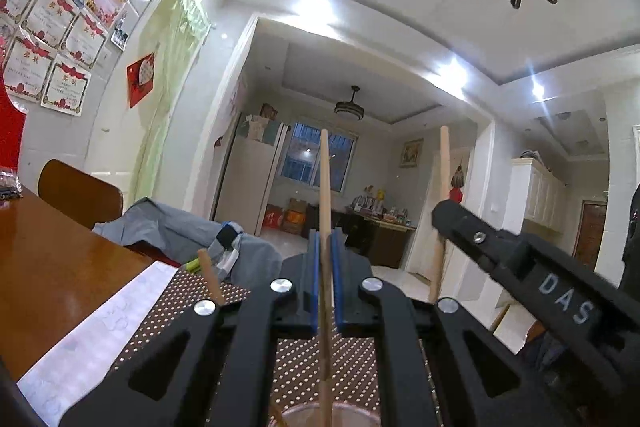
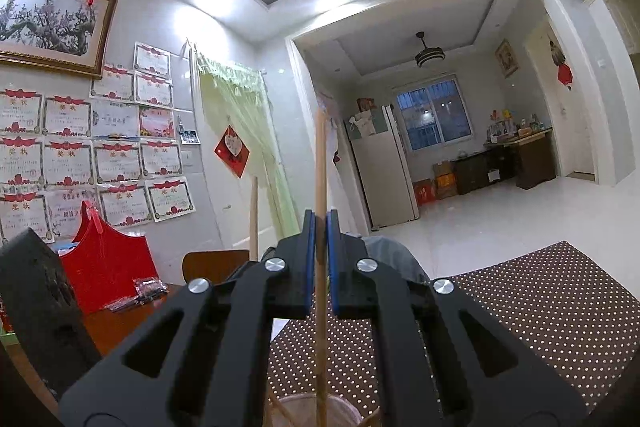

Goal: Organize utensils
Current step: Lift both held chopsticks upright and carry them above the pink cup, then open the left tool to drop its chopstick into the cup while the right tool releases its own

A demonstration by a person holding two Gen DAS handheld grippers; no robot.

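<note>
The left claw (image 1: 326, 251) is clenched on an upright wooden chopstick (image 1: 325, 187) above a clear cup (image 1: 320, 417) on the dotted mat (image 1: 192, 291). The right claw (image 2: 319, 231), lettered "DAS" in the left view, grips another chopstick (image 2: 320, 167). Only the right view shows a framed blossom painting (image 2: 48, 23).

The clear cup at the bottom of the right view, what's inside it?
The cup holds thin wooden sticks, with the right gripper's chopstick reaching into it. Its bottom is out of frame.
</note>
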